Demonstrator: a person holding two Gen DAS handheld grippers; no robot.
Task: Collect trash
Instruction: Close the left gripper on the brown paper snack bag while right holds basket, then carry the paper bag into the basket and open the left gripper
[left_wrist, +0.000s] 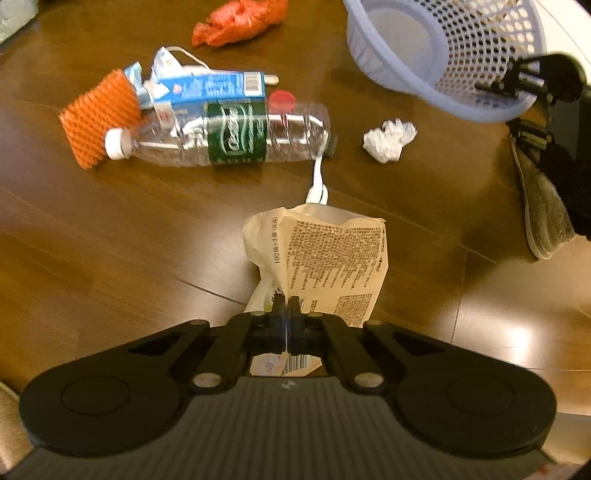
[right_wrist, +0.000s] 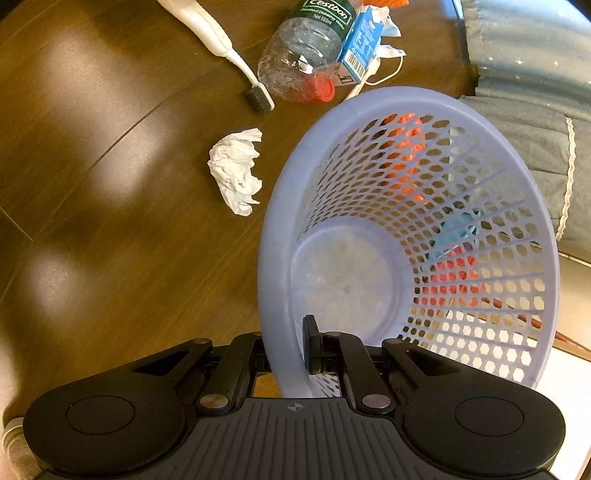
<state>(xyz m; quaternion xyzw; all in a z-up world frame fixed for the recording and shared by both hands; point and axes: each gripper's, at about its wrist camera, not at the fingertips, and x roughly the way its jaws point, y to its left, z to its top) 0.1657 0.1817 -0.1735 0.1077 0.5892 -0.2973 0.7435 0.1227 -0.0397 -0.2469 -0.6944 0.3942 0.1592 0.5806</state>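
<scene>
The lavender perforated plastic basket (right_wrist: 406, 236), its rim pinched by the right tool (right_wrist: 291, 354), looks empty; the left tool (left_wrist: 286, 306) pinches a beige printed wrapper (left_wrist: 325, 258). Beyond the basket, the clear plastic bottle (left_wrist: 229, 136) and crumpled white tissue (right_wrist: 236, 170) remain.

Left gripper (left_wrist: 286, 301) pinches a wrapper (left_wrist: 325, 266) just ahead of it, w/ bottle (left_wrist: 229, 134) lying crosswise further ahead-left, carton (left_wrist: 210, 88) touching behind the bottle, and mesh pad (left_wrist: 99, 118) at its cap end. Crumpled tissue (left_wrist: 389, 140) sits ahead-right of the left gripper, basket (left_wrist: 443, 66) beyond it, far right, bag (left_wrist: 240, 20) far ahead. Right gripper (right_wrist: 291, 350) straddles the basket rim, one finger inside, one outside; tissue lies ahead-left of it, toothbrush (right_wrist: 229, 51) further ahead, beside the bottle base.
</scene>
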